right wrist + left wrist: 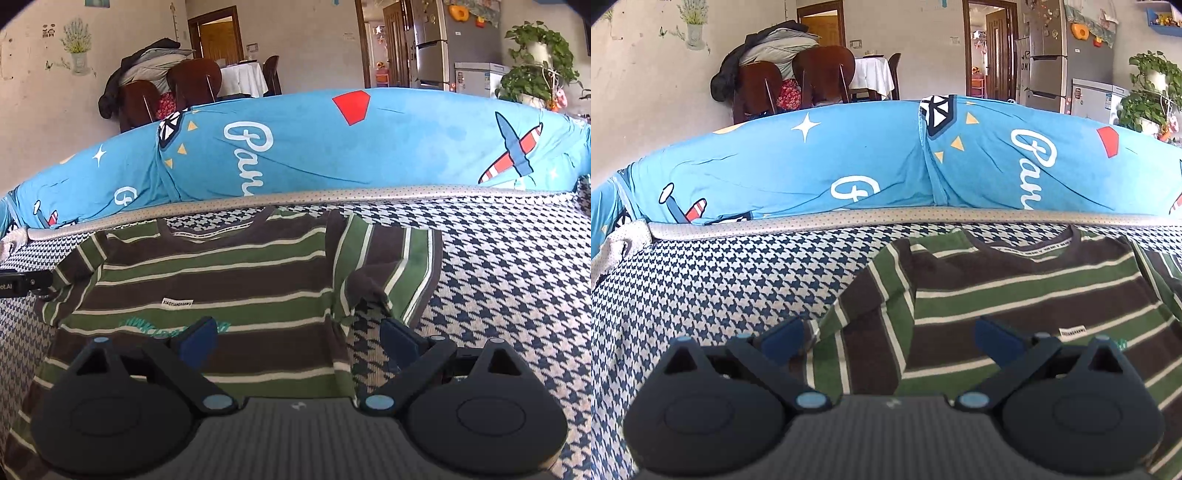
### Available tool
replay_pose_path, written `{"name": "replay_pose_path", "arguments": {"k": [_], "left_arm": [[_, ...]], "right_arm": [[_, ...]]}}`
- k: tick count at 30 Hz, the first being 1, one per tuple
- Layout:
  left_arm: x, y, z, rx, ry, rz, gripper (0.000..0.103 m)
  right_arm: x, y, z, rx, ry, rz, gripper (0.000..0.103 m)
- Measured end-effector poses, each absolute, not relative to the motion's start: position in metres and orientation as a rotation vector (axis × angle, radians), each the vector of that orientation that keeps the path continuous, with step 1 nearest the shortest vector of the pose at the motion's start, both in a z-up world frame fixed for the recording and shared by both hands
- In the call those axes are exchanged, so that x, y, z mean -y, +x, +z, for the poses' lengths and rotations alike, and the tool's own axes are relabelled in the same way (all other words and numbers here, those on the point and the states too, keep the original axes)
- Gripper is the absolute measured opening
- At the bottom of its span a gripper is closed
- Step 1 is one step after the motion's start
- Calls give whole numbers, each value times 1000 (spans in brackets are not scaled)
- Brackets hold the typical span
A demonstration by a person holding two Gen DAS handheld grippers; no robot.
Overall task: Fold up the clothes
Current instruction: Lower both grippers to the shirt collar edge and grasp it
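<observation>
I see the green-and-brown striped shirt (221, 280) lying flat, sleeves folded inward; my left gripper (890, 338) and right gripper (299, 336) fingers spread, holding nothing.

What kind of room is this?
Most likely a lived-in home's open living and dining area: a tall silver fridge covered in magnets, brown wooden dining chairs beside a white-clothed table, and a striped green-and-brown shirt spread on a houndstooth-covered couch.
</observation>
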State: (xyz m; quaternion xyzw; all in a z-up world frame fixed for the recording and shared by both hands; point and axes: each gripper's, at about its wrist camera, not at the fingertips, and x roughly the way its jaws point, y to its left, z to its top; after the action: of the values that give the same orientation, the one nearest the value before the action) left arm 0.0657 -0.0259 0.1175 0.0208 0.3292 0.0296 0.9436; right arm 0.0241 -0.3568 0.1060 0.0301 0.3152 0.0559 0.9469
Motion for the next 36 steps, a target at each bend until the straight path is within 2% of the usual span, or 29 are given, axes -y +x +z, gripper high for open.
{"name": "replay_pose_path", "arguments": {"k": [2,5,8,14,36], "left_arm": [[21,79,117,-671,25,63,103],[15,95,116,-662,8,73,103],[11,111,115,-656,8,74,103],[6,139,108,-663,9,30,103],[14,193,72,-714,77,-110,103]], "right_arm": [[356,33,107,-621,56,118,92],[356,49,105,-624,59,134,79],[356,65,103,-626,65,140,71],[360,91,98,-630,85,139,60],[371,154,81,-652,133,136,59]]}}
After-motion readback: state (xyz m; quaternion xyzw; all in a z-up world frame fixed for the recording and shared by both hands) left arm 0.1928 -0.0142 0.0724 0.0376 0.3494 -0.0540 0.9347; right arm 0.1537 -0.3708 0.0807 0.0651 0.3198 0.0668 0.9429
